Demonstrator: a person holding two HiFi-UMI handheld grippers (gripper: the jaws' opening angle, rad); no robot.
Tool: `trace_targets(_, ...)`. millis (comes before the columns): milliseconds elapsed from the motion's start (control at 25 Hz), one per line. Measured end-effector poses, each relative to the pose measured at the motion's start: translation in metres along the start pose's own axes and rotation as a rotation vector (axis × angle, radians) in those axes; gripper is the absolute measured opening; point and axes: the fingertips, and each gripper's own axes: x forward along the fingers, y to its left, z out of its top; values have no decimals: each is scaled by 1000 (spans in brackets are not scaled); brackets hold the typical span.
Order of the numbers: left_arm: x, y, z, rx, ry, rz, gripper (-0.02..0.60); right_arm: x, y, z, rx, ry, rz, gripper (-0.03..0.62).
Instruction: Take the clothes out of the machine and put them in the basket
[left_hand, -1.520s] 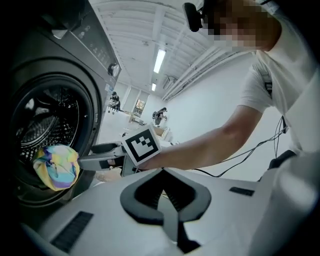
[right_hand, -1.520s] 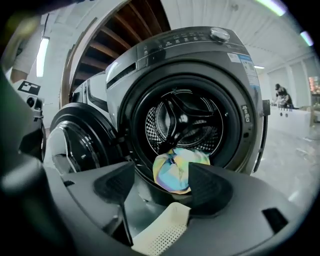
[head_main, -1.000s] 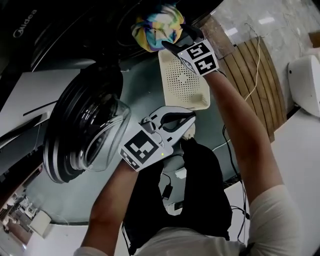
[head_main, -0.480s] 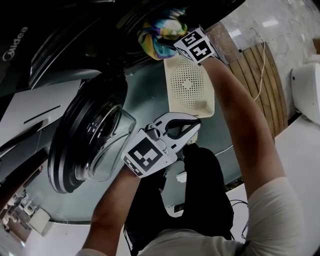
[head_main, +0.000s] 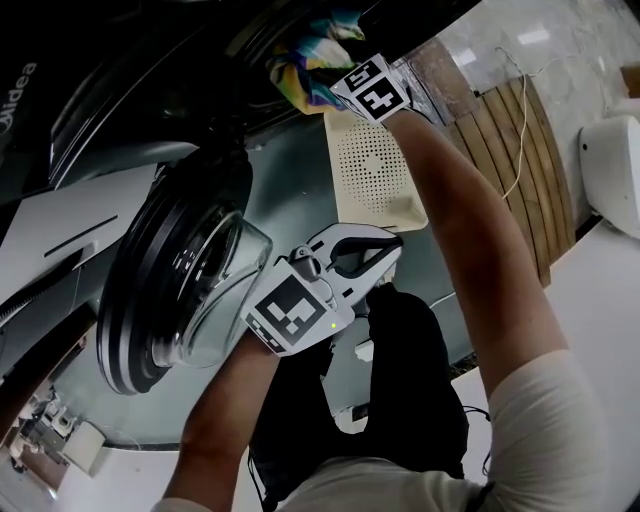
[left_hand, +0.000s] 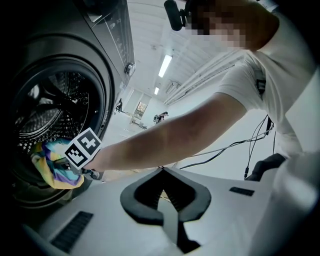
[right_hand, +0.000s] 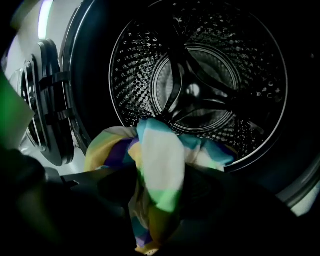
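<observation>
Right gripper (right_hand: 160, 190): jaws closing at about half width. A bunched cloth (right_hand: 157, 150), striped yellow, blue and purple, sits between them, and the pads look to be pressing on one fold.

Left gripper (left_hand: 161, 170): jaws shut, tips together, nothing between them. It hangs nearer the person, apart from the machine (head_main: 120, 100).

Cloth position: at the mouth of the drum (right_hand: 200, 75), draped over the lower front rim, partly inside. No other clothes visible in the drum.

The door (head_main: 170, 270) stands swung open at left. The basket (head_main: 375, 170) sits on the floor (head_main: 290, 190), just near-side of the opening and below the right gripper.

Risks, as judged:
- Only one fold seems pinched. The loose bulk hangs free and its weight could pull the fold out of the jaws on the lift.
- The trailing end may catch on the drum rim or the door seal when pulled outward, stalling the pull or stripping the grip.
- A slip over the gap between machine and basket drops the cloth on the floor.
- A hanging tail may lie over the basket wall instead of inside it.
</observation>
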Motion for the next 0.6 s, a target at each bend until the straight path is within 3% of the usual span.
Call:
trace_targets(200, -4, -3, -2, 4, 3, 1, -3, -5, -3, 0, -34, 21, -77, 121)
trace_targets(600, -9, -16, 5, -6, -10, 3, -3, -43, -4, 7, 96, -38, -120, 83)
